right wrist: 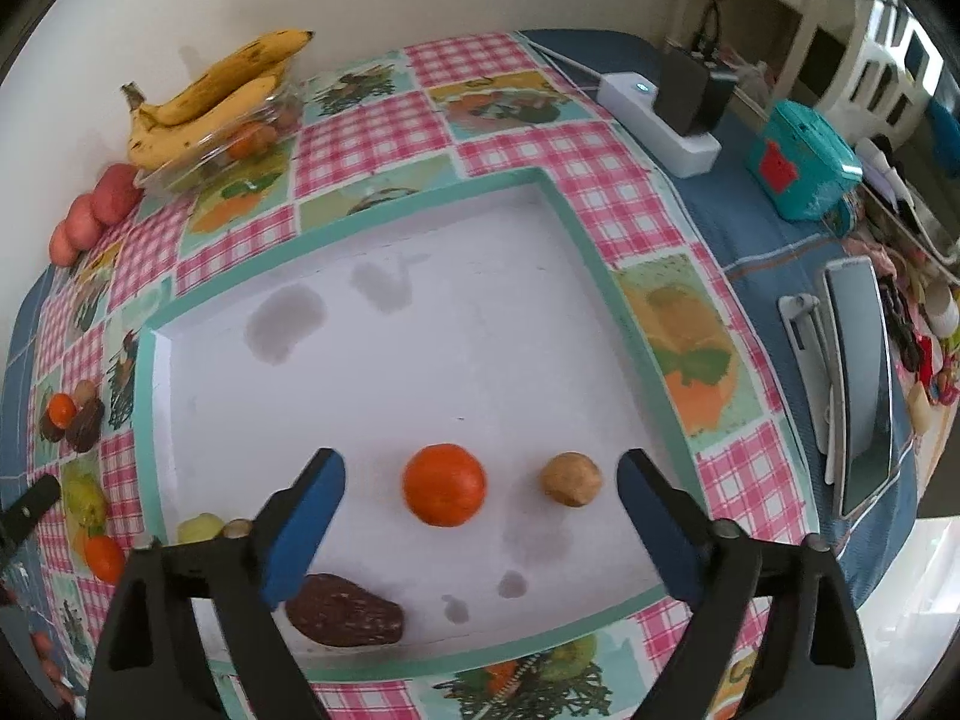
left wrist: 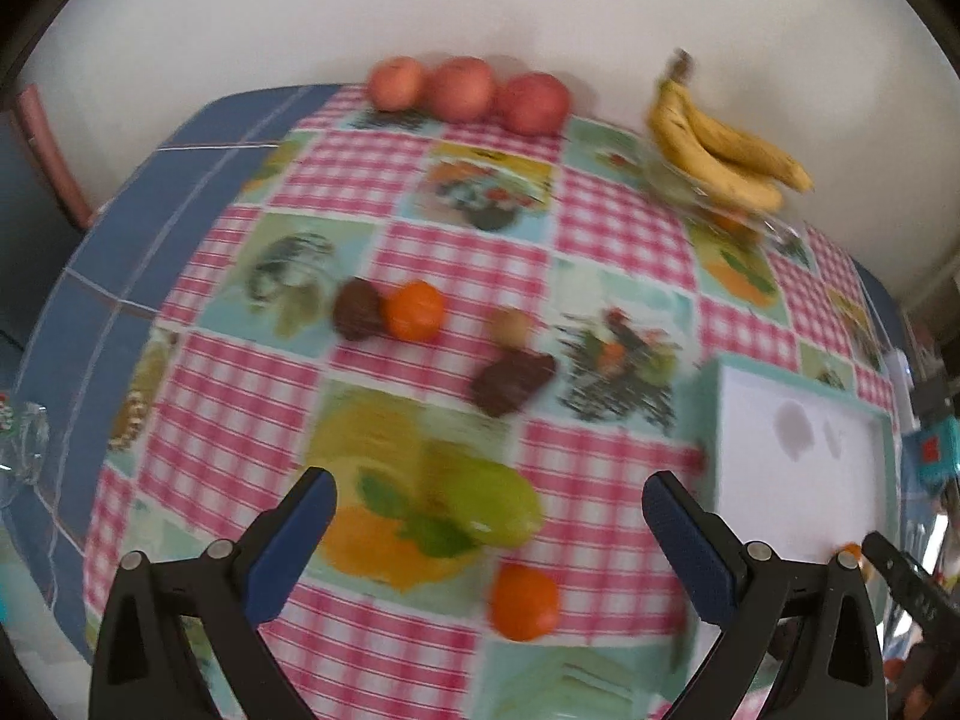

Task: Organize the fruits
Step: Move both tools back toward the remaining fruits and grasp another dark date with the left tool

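Note:
My left gripper [left wrist: 489, 501] is open and empty above the checked tablecloth. A green pear [left wrist: 492, 504] lies between its fingers, an orange [left wrist: 525, 600] just nearer. Farther off lie another orange [left wrist: 415, 310], two dark avocados [left wrist: 510, 381] [left wrist: 357, 309] and a small brown fruit [left wrist: 509, 324]. My right gripper [right wrist: 480, 480] is open and empty over the white tray [right wrist: 564, 204]. In the tray lie an orange [right wrist: 444, 492], a brown round fruit [right wrist: 571, 479], a dark avocado [right wrist: 345, 611] and a green fruit [right wrist: 201, 528].
Three red apples [left wrist: 468, 90] stand at the table's far edge. Bananas [left wrist: 720, 150] rest on a glass bowl [right wrist: 240, 138]. A white power strip [right wrist: 660, 120], a teal box [right wrist: 804, 168] and a tablet [right wrist: 858, 384] lie right of the tray.

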